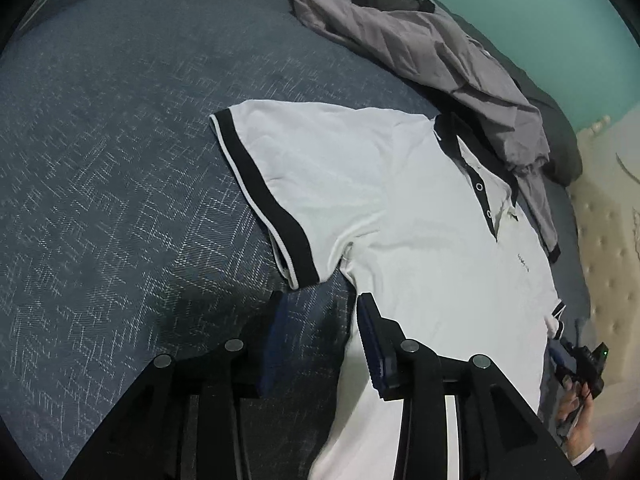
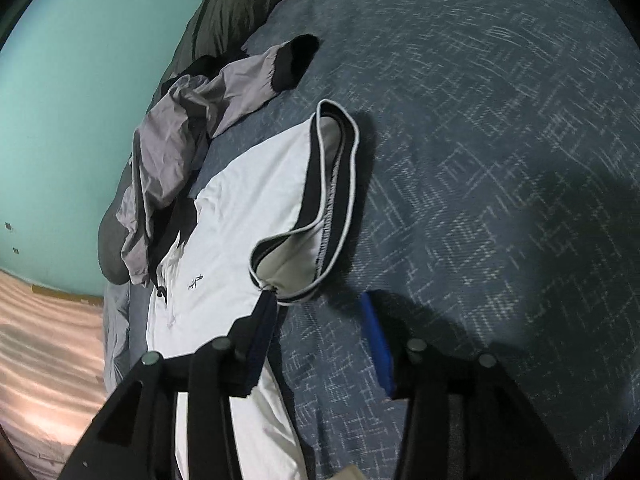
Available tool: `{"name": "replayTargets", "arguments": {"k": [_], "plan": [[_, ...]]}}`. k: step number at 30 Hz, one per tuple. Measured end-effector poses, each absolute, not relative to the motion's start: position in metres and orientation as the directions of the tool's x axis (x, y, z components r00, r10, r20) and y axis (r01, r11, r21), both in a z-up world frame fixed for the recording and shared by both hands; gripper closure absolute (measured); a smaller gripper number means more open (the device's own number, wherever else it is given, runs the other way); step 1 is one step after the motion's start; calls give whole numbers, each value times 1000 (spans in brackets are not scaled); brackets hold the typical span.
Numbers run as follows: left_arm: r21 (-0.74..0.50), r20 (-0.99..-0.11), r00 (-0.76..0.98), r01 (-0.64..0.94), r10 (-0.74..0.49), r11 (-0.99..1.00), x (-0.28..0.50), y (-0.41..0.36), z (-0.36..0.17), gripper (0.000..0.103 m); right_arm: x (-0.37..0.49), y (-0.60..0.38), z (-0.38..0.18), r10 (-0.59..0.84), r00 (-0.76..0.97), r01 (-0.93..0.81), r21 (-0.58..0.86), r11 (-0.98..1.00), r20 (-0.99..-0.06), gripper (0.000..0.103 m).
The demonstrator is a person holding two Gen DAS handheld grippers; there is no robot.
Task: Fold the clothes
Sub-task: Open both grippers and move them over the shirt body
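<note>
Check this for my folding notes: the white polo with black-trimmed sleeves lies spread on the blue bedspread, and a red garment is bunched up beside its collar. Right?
Not quite. The garment bunched by the collar is grey, not red, as the left wrist view shows. The rest holds: the white polo with black-trimmed sleeves lies spread on the blue bedspread.

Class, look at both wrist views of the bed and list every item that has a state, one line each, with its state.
White polo shirt: spread flat, face up, unfolded, placket open.
Its right-view sleeve: cuff gaping open, partly lifted.
Grey garment: crumpled, unfolded, beside the collar.
Left tool: open, nothing between its fingers.
Right tool: open, holding nothing.
Bed cover: laid smooth.
</note>
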State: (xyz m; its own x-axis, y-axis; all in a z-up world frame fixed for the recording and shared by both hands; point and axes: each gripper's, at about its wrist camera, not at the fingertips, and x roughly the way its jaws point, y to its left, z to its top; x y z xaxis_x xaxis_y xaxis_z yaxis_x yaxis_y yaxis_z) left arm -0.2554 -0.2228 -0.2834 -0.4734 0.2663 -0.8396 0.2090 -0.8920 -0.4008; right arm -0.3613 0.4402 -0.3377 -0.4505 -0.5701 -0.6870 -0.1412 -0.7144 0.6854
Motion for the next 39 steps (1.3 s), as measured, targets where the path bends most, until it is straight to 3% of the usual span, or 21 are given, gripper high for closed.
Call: {"name": "replayTargets", "arguments": {"k": [18, 22, 27, 39], "plan": [[-384, -813, -517, 129, 268, -914, -252, -136, -280, 63, -371, 459, -315, -508, -490, -131, 636, -761, -709, 58], [-375, -813, -519, 116, 266, -920, -253, -120, -287, 63, -384, 465, -318, -477, -506, -156, 620, -769, -719, 50], [-368, -808, -529, 109, 259, -923, -253, -108, -293, 63, -405, 466, -319, -442, -524, -155, 592, -791, -728, 50], [-348, -806, -532, 75, 258, -934, -255, -87, -306, 49, -442, 448, -318, -343, -540, -113, 470, -876, -768, 50]]}}
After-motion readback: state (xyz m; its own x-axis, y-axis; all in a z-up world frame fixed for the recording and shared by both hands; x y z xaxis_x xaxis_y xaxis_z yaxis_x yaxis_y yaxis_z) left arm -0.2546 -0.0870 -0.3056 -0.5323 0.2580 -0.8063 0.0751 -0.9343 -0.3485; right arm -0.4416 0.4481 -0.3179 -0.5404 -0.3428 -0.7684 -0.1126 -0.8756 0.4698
